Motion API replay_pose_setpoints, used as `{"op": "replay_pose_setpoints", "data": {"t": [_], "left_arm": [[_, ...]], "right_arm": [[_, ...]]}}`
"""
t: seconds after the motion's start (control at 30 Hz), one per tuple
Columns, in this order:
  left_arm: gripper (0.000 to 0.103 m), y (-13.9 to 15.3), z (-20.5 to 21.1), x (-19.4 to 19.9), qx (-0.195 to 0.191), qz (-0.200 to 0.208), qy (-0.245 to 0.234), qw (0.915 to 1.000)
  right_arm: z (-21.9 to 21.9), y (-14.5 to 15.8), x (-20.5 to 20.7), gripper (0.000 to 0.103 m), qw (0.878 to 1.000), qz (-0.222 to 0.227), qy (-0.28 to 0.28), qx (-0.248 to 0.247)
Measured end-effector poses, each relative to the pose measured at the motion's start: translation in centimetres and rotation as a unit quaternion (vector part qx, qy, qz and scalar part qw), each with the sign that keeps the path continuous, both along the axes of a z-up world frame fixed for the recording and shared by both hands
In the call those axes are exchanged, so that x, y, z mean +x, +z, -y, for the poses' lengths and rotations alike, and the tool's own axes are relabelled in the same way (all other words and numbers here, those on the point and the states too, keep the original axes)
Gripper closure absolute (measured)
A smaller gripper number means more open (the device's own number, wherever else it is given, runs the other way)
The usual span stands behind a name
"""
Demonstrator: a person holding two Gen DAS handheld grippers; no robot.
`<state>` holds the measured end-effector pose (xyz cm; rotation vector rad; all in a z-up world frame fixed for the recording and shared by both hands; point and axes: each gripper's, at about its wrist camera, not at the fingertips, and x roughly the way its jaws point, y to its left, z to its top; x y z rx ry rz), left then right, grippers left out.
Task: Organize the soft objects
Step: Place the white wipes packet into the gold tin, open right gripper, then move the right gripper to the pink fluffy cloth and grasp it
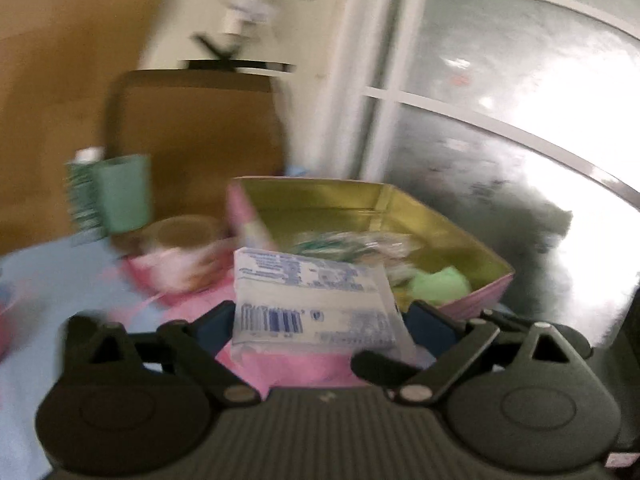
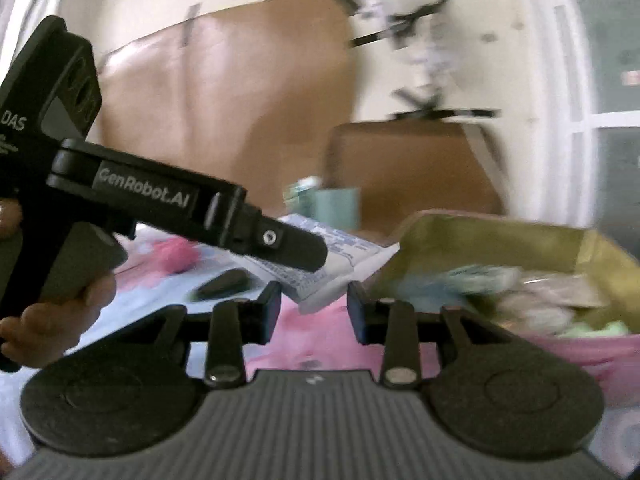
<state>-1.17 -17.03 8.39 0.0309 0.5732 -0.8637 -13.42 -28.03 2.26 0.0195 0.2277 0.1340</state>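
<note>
Left wrist view: your left gripper (image 1: 320, 316) jaws wide, clamping white packet (image 1: 316, 300) short of box (image 1: 360, 196). Right gripper (image 2: 314, 312) jaws narrow, empty. Risk: packet slips, catches box rim.

A cream wall (image 1: 316, 32) is seen at the back, blurred by motion. A large brown panel (image 2: 224, 92) is set against it towards nine o'clock, its make not to be told. A brown chair back (image 1: 196, 128) is placed at the table's far edge, at about eleven o'clock in the left wrist view. A white-framed glazed door or window (image 1: 500, 92) is found from one to three o'clock, its frosted panes lit brightly by daylight, with glare thrown across the lower pane. A black-and-white stand-like object (image 2: 416, 40) is seen at twelve o'clock against the wall, too smeared to be identified. The table is covered by a pale blue cloth (image 1: 52, 280).
</note>
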Motion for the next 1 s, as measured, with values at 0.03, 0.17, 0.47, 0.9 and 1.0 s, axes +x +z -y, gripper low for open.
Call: {"op": "replay_pose_setpoints", "data": {"t": [0.03,0.17,0.47,0.9,1.0], "left_arm": [[0.008,0.0,1.9,0.5,0.004,-0.001,-0.015,0.9999],[0.005,-0.6,8.0,1.6,0.012,0.017,-0.049,0.9986],[0.001,-1.5,9.4,1.9,0.033,0.027,-0.014,0.9990],[0.001,-1.5,0.1,-1.2,0.083,0.004,0.083,0.9931],[0.001,-1.9,-1.6,-1.6,0.093,0.008,0.099,0.9907]], "right_arm": [[1.1,0.2,0.1,0.064,1.000,0.002,-0.022,0.000],[5.6,0.2,1.8,0.058,0.994,-0.001,-0.109,-0.008],[10.1,-1.7,1.5,0.040,0.975,0.006,-0.220,0.019],[5.6,-0.1,-1.1,0.040,0.982,0.018,-0.151,0.112],[4.6,0.0,-1.2,0.040,0.981,0.001,-0.138,0.136]]}}
